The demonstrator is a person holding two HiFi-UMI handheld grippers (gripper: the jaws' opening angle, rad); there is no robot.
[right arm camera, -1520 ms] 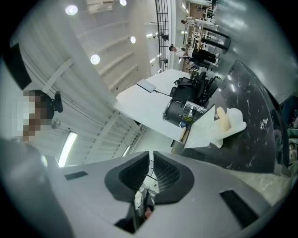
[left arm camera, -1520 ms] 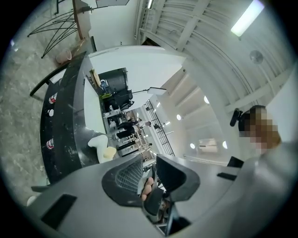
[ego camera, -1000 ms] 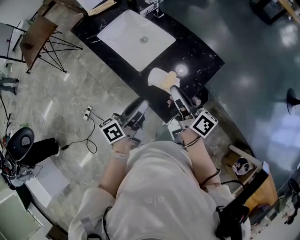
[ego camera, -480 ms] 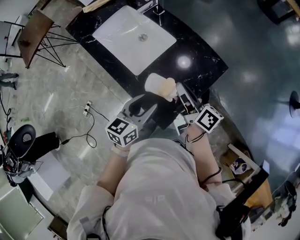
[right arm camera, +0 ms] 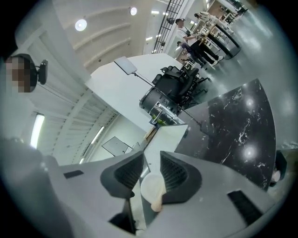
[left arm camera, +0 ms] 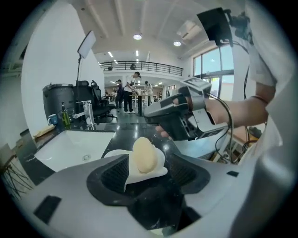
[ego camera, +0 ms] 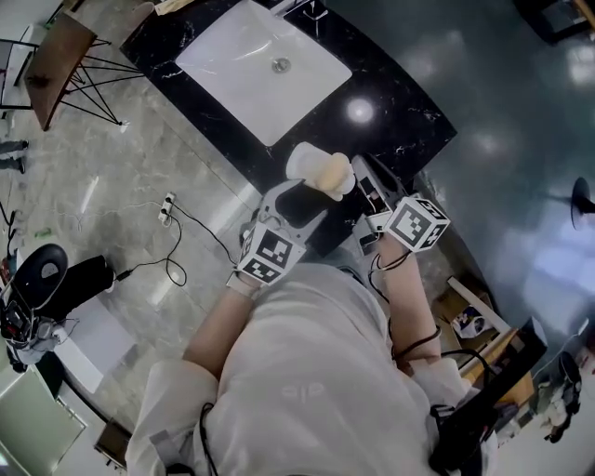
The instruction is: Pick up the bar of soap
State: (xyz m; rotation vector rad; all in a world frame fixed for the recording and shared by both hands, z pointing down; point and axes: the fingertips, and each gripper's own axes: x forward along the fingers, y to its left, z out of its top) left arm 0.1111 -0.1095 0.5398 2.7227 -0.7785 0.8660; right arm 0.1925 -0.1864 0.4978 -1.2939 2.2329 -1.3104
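Note:
A pale yellow bar of soap (ego camera: pixel 332 172) lies on a white dish (ego camera: pixel 305 163) at the front edge of the black marble counter (ego camera: pixel 400 112). My left gripper (ego camera: pixel 305 192) reaches in from below, its jaws opening wide. In the left gripper view the soap (left arm camera: pixel 144 154) and dish (left arm camera: pixel 158 173) sit between the left gripper's (left arm camera: pixel 146 169) pads without being pressed. My right gripper (ego camera: pixel 361 186) is at the dish's right side, its narrow jaws opening. In the right gripper view the dish (right arm camera: pixel 151 188) shows in the gap of the right gripper (right arm camera: pixel 151 174). I cannot tell whether the dish rests on the counter.
A white sink (ego camera: pixel 251 65) with a faucet (ego camera: pixel 311 9) is set into the counter beyond the dish. A cable and power strip (ego camera: pixel 167 209) lie on the grey floor to the left, and a folding stand (ego camera: pixel 56 56) is at the far left.
My left gripper has swung right and forward until its jaws surround the dish, and they have widened. The right gripper's jaws have parted. The dish now sits nearer the counter's front edge.

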